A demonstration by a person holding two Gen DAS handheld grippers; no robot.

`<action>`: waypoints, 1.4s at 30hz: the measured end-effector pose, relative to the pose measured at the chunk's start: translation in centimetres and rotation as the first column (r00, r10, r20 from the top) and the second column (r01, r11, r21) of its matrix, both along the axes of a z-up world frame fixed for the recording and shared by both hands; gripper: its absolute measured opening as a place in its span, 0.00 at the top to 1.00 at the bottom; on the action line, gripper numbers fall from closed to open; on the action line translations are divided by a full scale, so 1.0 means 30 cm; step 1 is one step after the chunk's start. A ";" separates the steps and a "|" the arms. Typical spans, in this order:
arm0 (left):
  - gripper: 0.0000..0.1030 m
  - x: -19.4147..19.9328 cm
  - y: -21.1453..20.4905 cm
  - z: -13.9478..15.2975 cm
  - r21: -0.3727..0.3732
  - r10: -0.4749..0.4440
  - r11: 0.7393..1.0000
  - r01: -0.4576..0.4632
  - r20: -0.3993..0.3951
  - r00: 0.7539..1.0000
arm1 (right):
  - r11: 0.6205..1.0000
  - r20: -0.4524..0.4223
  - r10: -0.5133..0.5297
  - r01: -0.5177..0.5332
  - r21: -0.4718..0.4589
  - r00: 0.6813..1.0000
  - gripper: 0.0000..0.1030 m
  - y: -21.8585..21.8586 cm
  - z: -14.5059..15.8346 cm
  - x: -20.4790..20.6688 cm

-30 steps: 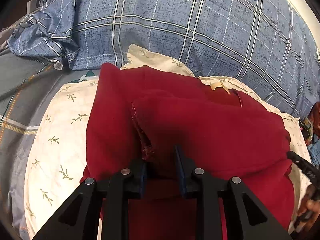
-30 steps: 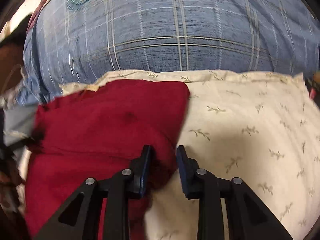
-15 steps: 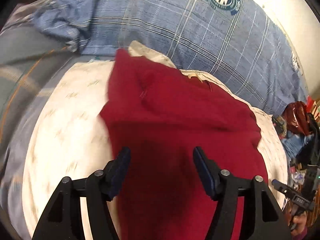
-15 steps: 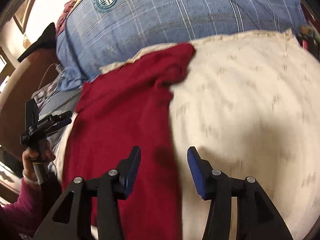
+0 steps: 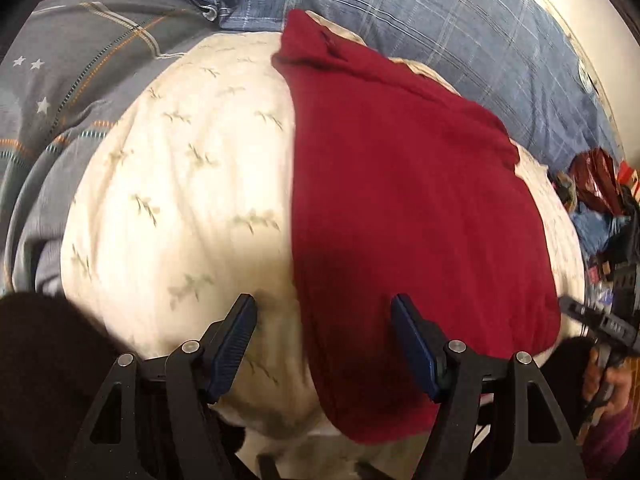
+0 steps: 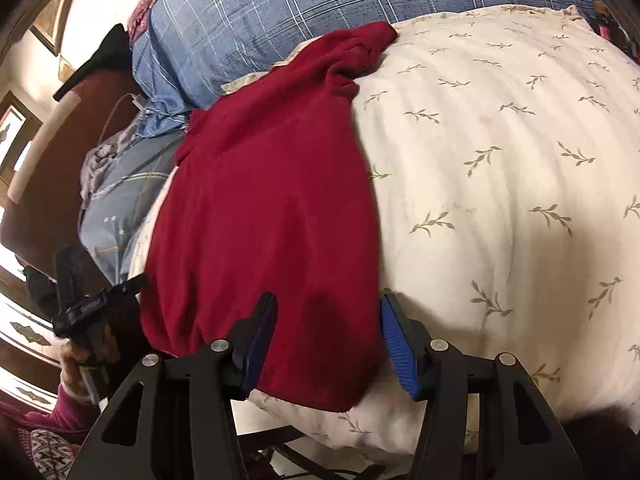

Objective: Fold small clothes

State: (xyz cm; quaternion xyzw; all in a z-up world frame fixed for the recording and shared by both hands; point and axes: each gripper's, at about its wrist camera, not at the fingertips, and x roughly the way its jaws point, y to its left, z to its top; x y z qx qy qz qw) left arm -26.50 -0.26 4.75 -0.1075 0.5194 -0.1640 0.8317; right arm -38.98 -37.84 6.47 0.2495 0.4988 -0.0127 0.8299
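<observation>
A dark red garment (image 5: 404,200) lies folded lengthwise on a cream leaf-print pillow (image 5: 180,184). It also shows in the right wrist view (image 6: 264,208), on the left part of the pillow (image 6: 500,168). My left gripper (image 5: 324,344) is open and empty, raised over the garment's near left edge. My right gripper (image 6: 326,340) is open and empty, raised over the garment's near right edge. Each gripper shows in the other's view, the right one (image 5: 600,324) and the left one (image 6: 96,304), held off the pillow's sides.
A blue plaid quilt (image 5: 460,28) lies behind the pillow, also seen in the right wrist view (image 6: 320,4). A grey star-print cover (image 5: 72,60) lies to the left. Cluttered items (image 5: 600,192) sit at the right. A wooden headboard (image 6: 52,152) stands at the left.
Both grippers have let go of the red garment, opened wide and drawn back toward the near edge. The garment now lies flat in a narrower fold.
</observation>
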 end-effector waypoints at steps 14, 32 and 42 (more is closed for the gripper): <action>0.37 -0.047 -0.050 -0.021 -0.068 -0.020 0.998 0.015 -0.073 0.997 | 0.998 0.006 0.004 -0.004 0.070 1.000 0.63 0.018 -0.048 0.005; 0.93 -0.143 -0.030 0.109 -0.044 -0.091 0.995 0.091 -0.006 0.996 | 0.993 0.059 0.072 -0.077 0.094 0.996 0.93 0.040 0.010 -0.054; 0.91 -0.160 0.022 0.056 -0.003 -0.071 0.998 0.070 -0.072 0.995 | 0.989 -0.073 0.094 -0.085 0.120 0.993 0.92 0.079 -0.061 -0.123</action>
